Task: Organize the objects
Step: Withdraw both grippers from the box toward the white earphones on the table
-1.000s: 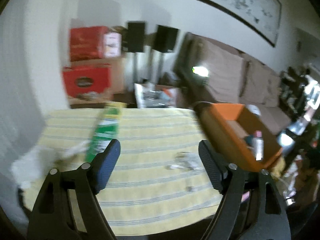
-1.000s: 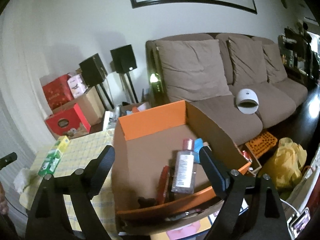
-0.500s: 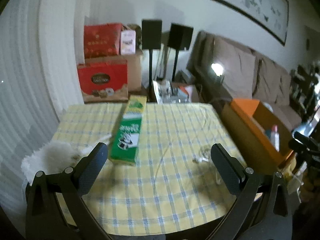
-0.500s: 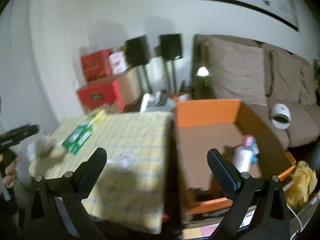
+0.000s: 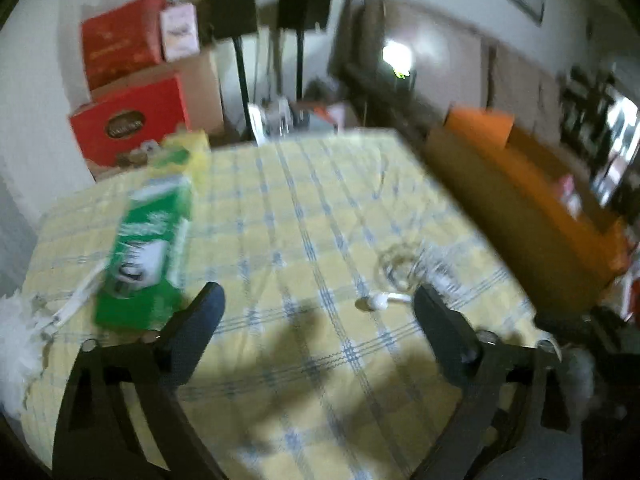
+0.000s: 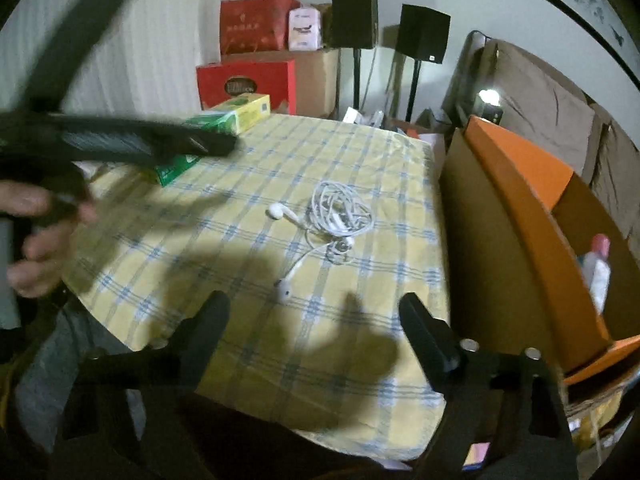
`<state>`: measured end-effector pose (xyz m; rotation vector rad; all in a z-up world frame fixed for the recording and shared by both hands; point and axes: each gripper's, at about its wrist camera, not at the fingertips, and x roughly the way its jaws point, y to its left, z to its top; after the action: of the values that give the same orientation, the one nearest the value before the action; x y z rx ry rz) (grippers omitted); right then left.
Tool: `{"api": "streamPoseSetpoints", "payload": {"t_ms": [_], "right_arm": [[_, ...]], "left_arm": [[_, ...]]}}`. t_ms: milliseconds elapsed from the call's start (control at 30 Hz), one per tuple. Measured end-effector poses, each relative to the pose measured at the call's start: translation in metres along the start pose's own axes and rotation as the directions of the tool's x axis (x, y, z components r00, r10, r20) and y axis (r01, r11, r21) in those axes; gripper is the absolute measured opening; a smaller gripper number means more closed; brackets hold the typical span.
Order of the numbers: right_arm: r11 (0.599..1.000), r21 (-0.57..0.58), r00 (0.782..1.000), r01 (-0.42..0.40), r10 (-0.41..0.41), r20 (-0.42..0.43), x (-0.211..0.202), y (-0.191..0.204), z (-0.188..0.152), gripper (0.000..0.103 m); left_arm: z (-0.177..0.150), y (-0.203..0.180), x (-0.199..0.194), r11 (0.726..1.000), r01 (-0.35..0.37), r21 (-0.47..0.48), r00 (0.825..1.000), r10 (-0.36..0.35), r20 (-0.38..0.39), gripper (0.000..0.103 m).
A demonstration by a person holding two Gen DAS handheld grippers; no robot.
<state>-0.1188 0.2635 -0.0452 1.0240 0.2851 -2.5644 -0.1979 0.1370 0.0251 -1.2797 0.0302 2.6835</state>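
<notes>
A tangled white earphone cable [image 6: 340, 216] lies on the yellow checked tablecloth [image 6: 248, 264], just beyond my right gripper [image 6: 314, 312], whose jaws are closing with nothing between them. In the left wrist view the same earphones [image 5: 404, 276] sit ahead and to the right, and a green and yellow carton [image 5: 148, 248] lies at the left. My left gripper [image 5: 318, 308] hovers low over the cloth, its jaws closing on nothing. The carton [image 6: 224, 124] also shows at the table's far left, partly behind the other gripper held in a hand [image 6: 36, 248].
An open orange-lined cardboard box [image 6: 520, 232] stands against the table's right edge with a clear pink-capped bottle [image 6: 598, 268] inside. Something white and fluffy [image 5: 12, 344] sits at the table's left edge. Red boxes [image 6: 248, 84], two speakers on stands and a sofa lie behind.
Both grippers have dropped toward the table. The right one swung left from over the box to the earphones. The left hand's gripper now crosses the right wrist view.
</notes>
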Motion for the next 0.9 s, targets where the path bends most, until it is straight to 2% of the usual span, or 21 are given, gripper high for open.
{"api": "streamPoseSetpoints", "payload": {"t_ms": [33,100,167,200,233,267,400,433,467,533,767,900], "right_arm": [[1.000,0.004,1.000,-0.011,0.011,0.017,0.003,-0.001,-0.002,0.073],[0.999,0.017,0.999,-0.029,0.029,0.032,0.007,-0.001,-0.002,0.066],[0.998,0.023,0.998,-0.051,0.050,0.037,0.012,0.000,-0.001,0.059],[0.999,0.018,0.998,-0.051,0.050,0.037,0.015,0.001,0.000,0.057],[0.999,0.005,0.998,-0.044,0.044,0.039,0.018,0.004,0.000,0.053],[0.999,-0.012,0.999,-0.033,0.033,0.039,0.020,0.007,0.001,0.050],[0.997,-0.077,1.000,0.011,-0.010,0.016,0.031,0.019,-0.002,0.029],[0.997,-0.079,1.000,0.012,-0.012,0.002,0.035,0.020,-0.003,0.020],[0.997,-0.073,1.000,0.006,-0.006,-0.001,0.037,0.019,-0.006,0.015],[0.999,-0.047,1.000,-0.009,0.009,0.001,0.037,0.015,-0.007,0.012],[1.000,0.002,0.999,0.000,0.000,0.033,0.023,0.000,-0.008,0.011],[0.997,0.047,0.994,0.059,-0.063,0.092,0.010,-0.013,-0.005,0.011]], "left_arm": [[0.001,-0.004,0.009,1.000,0.008,0.006,1.000,-0.008,-0.018,0.079],[0.001,-0.013,0.021,0.999,0.044,0.012,0.999,-0.044,-0.028,0.077],[0.001,-0.020,0.028,0.998,0.045,0.032,0.999,-0.045,-0.016,0.076],[0.001,-0.024,0.033,0.998,0.031,0.048,0.999,-0.030,-0.018,0.067],[0.000,-0.026,0.036,0.998,0.015,0.058,1.000,-0.013,-0.025,0.049],[-0.001,-0.028,0.039,0.998,0.000,0.064,0.999,0.002,-0.039,0.041],[-0.005,-0.024,0.046,0.998,0.046,0.042,0.997,-0.043,-0.068,0.022],[-0.007,-0.024,0.047,0.998,0.052,0.038,0.996,-0.049,-0.074,0.017],[-0.009,-0.023,0.047,0.997,0.063,0.033,0.995,-0.060,-0.077,0.015],[-0.013,-0.019,0.043,0.997,0.081,0.021,0.994,-0.079,-0.072,0.014],[-0.026,0.001,0.020,0.993,0.105,-0.047,0.993,-0.107,-0.045,0.014],[-0.037,0.019,0.006,0.987,0.122,-0.107,0.991,-0.126,-0.034,0.014]]}}
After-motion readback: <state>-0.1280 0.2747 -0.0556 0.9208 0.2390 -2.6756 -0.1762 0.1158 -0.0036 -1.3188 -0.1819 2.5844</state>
